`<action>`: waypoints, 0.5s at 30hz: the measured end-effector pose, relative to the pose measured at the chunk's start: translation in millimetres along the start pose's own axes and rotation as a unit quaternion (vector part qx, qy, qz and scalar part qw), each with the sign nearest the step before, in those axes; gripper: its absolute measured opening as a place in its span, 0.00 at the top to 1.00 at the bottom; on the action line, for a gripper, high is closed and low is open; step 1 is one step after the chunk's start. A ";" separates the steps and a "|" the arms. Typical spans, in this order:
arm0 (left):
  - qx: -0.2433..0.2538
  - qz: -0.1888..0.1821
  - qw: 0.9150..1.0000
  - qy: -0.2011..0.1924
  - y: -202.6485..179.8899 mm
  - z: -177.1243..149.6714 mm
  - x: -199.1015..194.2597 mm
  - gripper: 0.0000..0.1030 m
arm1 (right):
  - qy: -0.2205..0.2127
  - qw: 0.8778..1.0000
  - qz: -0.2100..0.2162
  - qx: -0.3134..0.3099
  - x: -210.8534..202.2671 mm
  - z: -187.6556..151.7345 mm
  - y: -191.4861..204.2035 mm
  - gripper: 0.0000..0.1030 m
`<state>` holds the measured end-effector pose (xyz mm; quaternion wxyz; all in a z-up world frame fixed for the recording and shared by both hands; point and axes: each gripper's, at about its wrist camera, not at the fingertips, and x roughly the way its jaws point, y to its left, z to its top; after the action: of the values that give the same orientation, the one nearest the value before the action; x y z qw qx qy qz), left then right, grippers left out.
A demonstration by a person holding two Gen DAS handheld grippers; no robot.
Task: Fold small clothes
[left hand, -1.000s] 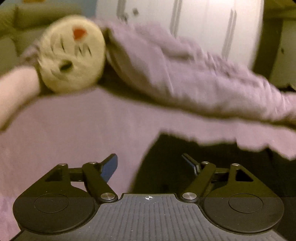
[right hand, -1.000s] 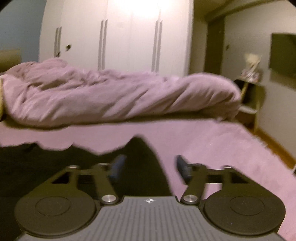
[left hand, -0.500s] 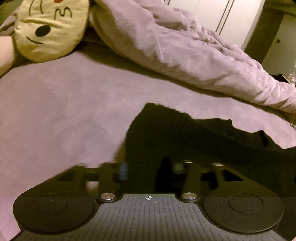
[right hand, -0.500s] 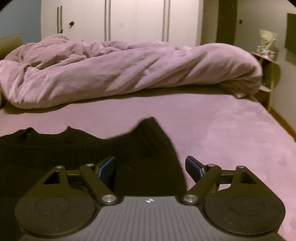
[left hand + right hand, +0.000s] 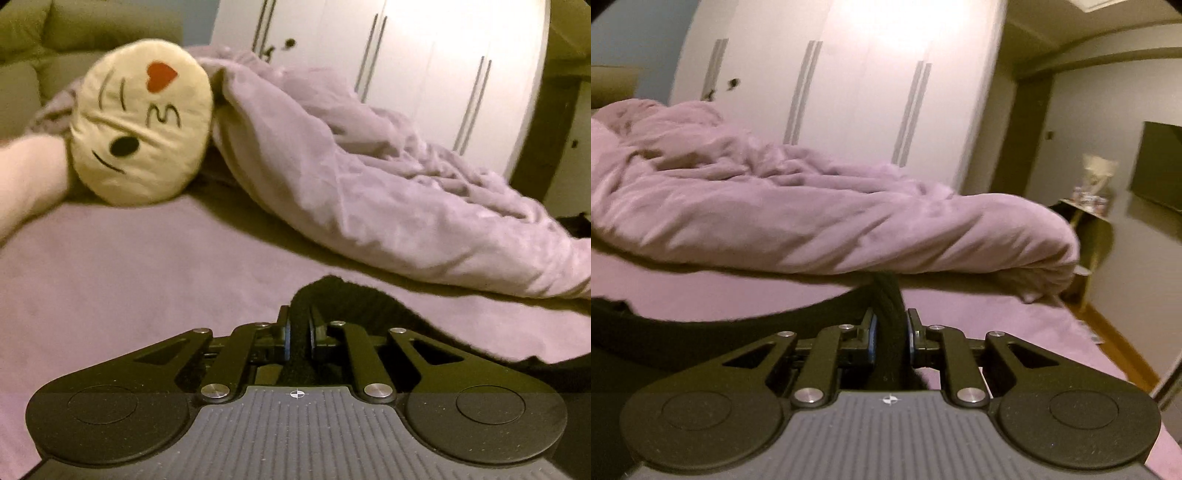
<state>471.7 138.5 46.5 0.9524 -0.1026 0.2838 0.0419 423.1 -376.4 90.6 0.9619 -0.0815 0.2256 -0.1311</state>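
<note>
Left wrist view. At ten o'clock a round cream plush cushion (image 5: 142,122) with a stitched winking face and a red heart leans against a rumpled mauve duvet (image 5: 369,184); a pale shape at nine o'clock is cut off by the frame and too blurred to name. The duvet runs as a long soft ridge toward three o'clock, with white wardrobe doors (image 5: 424,66) behind it. The bed (image 5: 129,280), covered in smooth mauve fabric, lies flat from nine o'clock to the centre. At six o'clock the left claw (image 5: 298,334) is pinched narrow on a raised fold of a black knitted garment (image 5: 354,299), ribbed in texture. The rest of the garment trails toward four o'clock and is lost in shadow behind the claw's body, so its outline cannot be made out.

Right wrist view. The same black garment (image 5: 701,336) stretches from nine o'clock to the centre as a dark band, its lower part hidden by the tool. At six o'clock the right claw (image 5: 889,334) is clamped narrow on an upright pleat of it. The duvet (image 5: 812,214) crosses the middle. Bare sheet continues to the bed's edge at four o'clock, where a strip of wooden floor (image 5: 1123,350) shows. At three o'clock stand a small side table (image 5: 1086,214) with blurred items and a dark wall-mounted screen (image 5: 1160,166), partly cut off.
</note>
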 end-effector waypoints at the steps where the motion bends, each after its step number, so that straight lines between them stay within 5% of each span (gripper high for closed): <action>1: 0.010 0.013 1.000 -0.006 -3.1 -2.2 -0.2 0.85 | 0.002 1.000 -0.009 0.001 4.2 -0.4 -0.1 0.86; 4: 0.035 0.023 0.999 0.013 -7.6 -9.8 -0.3 0.67 | 0.030 0.999 -0.041 -0.007 13.3 -8.7 -0.6 0.82; 6: 0.038 0.017 0.999 0.030 -7.7 -19.1 -7.4 0.44 | 0.040 0.999 -0.004 0.020 0.6 -15.7 -5.1 0.76; 8: 0.043 0.007 0.999 0.031 -11.1 -31.7 -19.6 0.39 | 0.041 0.998 0.029 0.041 -20.0 -25.1 -5.3 0.59; 15: 0.080 -0.059 0.993 0.064 -58.6 -88.1 -58.2 0.16 | 0.052 0.978 0.189 0.066 -96.9 -67.4 31.8 0.41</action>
<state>384.3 60.7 16.4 0.9384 -0.0453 0.3398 -0.0434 315.6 -324.7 64.1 0.9596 0.0335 0.2773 0.0346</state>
